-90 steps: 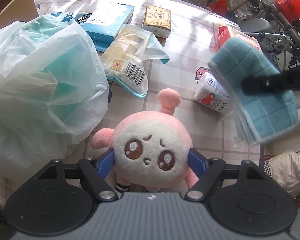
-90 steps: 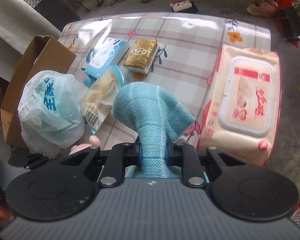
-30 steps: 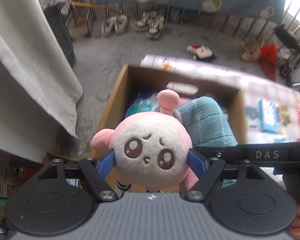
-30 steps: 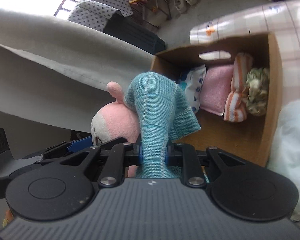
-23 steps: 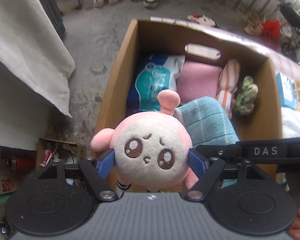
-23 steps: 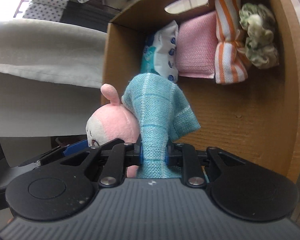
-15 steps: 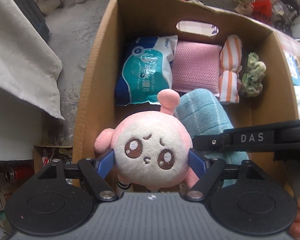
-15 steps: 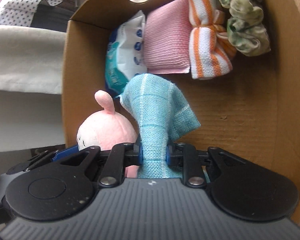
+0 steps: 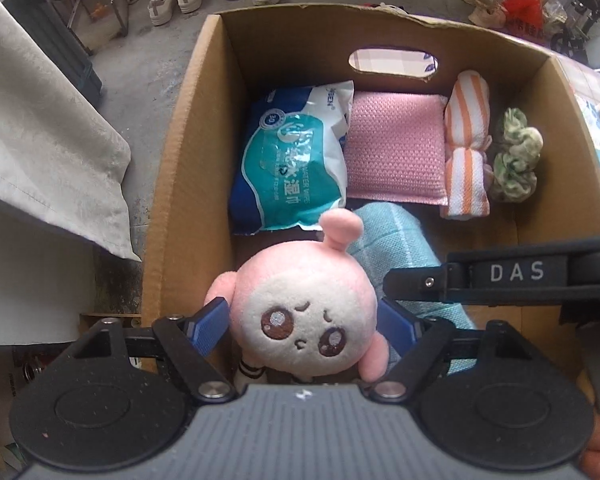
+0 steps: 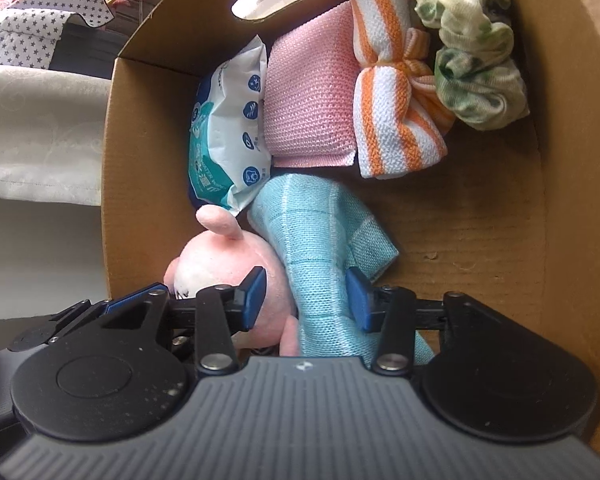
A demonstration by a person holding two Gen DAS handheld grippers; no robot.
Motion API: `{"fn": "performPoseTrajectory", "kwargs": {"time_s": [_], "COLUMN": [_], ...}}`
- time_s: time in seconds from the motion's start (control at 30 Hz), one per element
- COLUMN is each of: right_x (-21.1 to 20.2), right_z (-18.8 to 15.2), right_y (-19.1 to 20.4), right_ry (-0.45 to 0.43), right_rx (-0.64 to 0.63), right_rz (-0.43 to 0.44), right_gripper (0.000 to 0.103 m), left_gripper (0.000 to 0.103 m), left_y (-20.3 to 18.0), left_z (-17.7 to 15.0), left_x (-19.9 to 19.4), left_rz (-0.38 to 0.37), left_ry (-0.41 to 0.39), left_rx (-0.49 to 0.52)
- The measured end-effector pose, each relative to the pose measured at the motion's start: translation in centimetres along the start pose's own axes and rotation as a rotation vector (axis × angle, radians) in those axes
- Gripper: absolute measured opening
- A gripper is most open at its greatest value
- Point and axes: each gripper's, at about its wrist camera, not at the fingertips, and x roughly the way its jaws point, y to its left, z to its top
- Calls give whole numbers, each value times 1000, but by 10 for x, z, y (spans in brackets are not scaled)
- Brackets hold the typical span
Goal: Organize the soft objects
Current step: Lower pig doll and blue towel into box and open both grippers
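My left gripper (image 9: 302,326) is open, its blue pads spread just clear of the pink plush toy (image 9: 304,320), which tilts down into the near left of the cardboard box (image 9: 188,152). My right gripper (image 10: 306,300) is open around the teal cloth (image 10: 320,248), which lies in the box beside the plush (image 10: 220,264). The cloth also shows in the left wrist view (image 9: 396,244), behind the plush.
At the box's far end lie a wipes pack (image 9: 296,164), a pink cloth (image 9: 396,148), an orange-striped towel (image 9: 466,148) and a green scrunchie (image 9: 514,156). Grey fabric (image 9: 40,120) hangs left of the box. Bare cardboard floor (image 10: 460,248) shows on the right.
Both grippers lowered into the box and opened. The plush has tilted and the teal cloth has slumped onto the box floor.
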Motion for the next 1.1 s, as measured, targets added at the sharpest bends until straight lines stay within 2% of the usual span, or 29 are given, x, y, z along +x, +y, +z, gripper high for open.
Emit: {"fn": "performPoseTrajectory", "kwargs": {"time_s": [0.27, 0.47, 0.57, 0.63, 0.7, 0.87, 1.1], "right_x": [-6, -28, -41, -50, -60, -88, -133], "right_z": [1, 3, 6, 8, 9, 7, -2], "right_y": [1, 11, 15, 17, 18, 20, 3], "right_ry": [-19, -87, -120, -141, -161, -210, -283], "right_rx": [3, -58, -83, -91, -91, -119, -107], "right_rz": [17, 38, 77, 111, 149, 235, 302], "right_gripper": [45, 55, 58, 64, 74, 85, 87], "left_gripper": [82, 82, 82, 82, 82, 83, 84], "left_y": [-1, -2, -4, -7, -12, -31, -72], "left_z": [1, 0, 0, 0, -1, -2, -2], "left_x": [-14, -34, -46, -55, -63, -82, -102], "left_rz": [-5, -14, -18, -22, -25, -40, -38], "left_ry": [-15, -44, -65, -81, -94, -123, -125], "left_rx": [-28, -88, -127, -147, -161, -174, -132]}}
